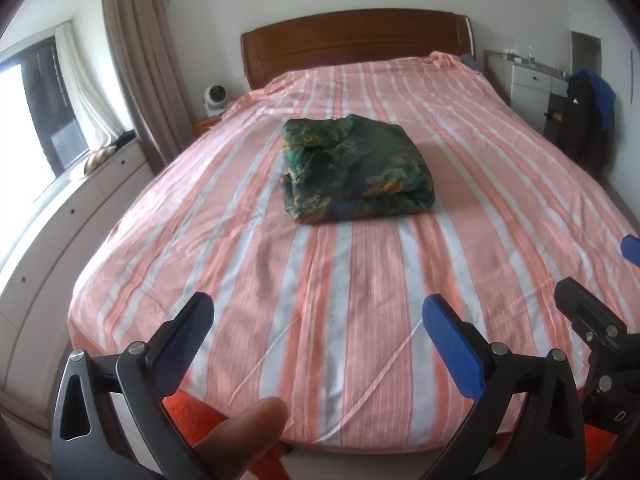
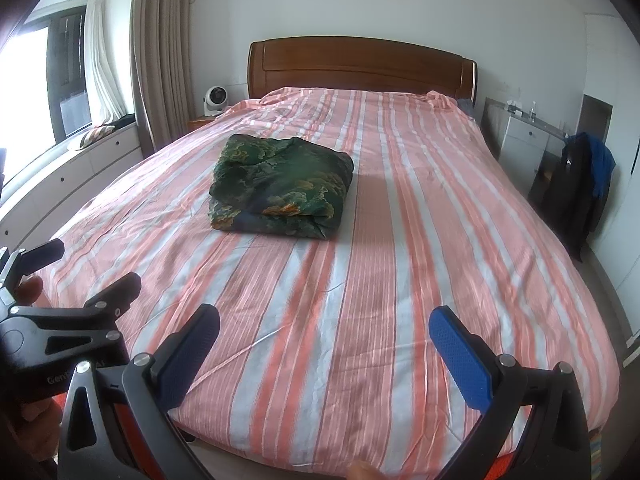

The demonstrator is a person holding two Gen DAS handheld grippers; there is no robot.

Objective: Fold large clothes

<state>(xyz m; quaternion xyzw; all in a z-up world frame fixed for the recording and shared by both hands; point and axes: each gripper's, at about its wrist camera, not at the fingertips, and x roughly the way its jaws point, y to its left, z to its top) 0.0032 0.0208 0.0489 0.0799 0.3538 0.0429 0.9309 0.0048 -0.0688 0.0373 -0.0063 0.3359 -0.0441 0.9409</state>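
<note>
Striped bed (image 1: 360, 300), one folded garment (image 1: 356, 168), two open tongs (image 1: 318, 322) (image 2: 324, 328)

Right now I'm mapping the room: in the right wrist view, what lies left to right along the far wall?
Window → curtain → small white fan → wooden headboard → white cabinet → dark and blue clothes hanging.

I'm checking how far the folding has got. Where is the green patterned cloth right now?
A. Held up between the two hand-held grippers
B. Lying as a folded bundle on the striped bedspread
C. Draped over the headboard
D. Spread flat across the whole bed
B: the green patterned cloth lies as a compact folded bundle on the striped bedspread, while both hand-held grippers, left and right, are open, empty and clear of it.
</note>
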